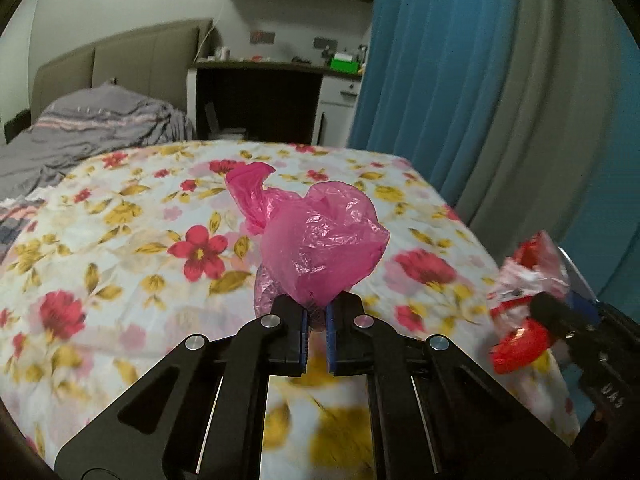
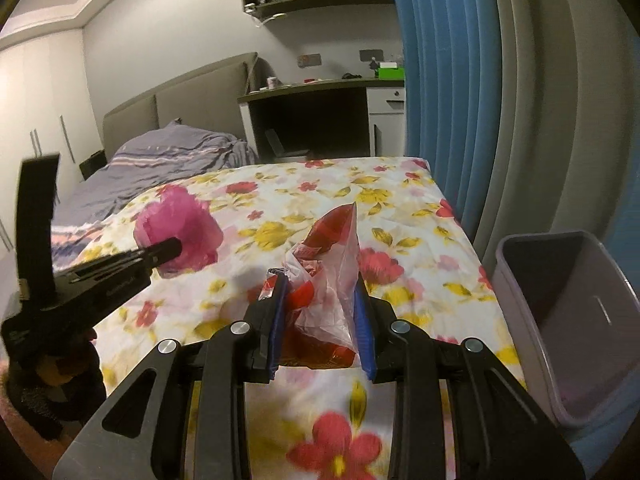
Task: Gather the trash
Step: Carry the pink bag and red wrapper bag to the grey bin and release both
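The left gripper (image 1: 316, 314) has its jaws squeezed almost all the way together on the bottom of a crumpled pink bag (image 1: 320, 236). The pink bag puffs up above the jaws and is lifted over the flowery bed sheet (image 1: 132, 240). The right gripper (image 2: 320, 312) has its jaws partly open, and they pinch a clear and red wrapper (image 2: 328, 280) between the blue pads. The wrapper sticks up in a point and is also held above the sheet. Beside the bed, on the right in the right wrist view, stands a purple bin (image 2: 568, 320), and I cannot tell what is at its bottom. Behind it hang blue and grey curtains (image 2: 460, 80). Farther back there is a grey blanket (image 2: 168, 160) on another bed.
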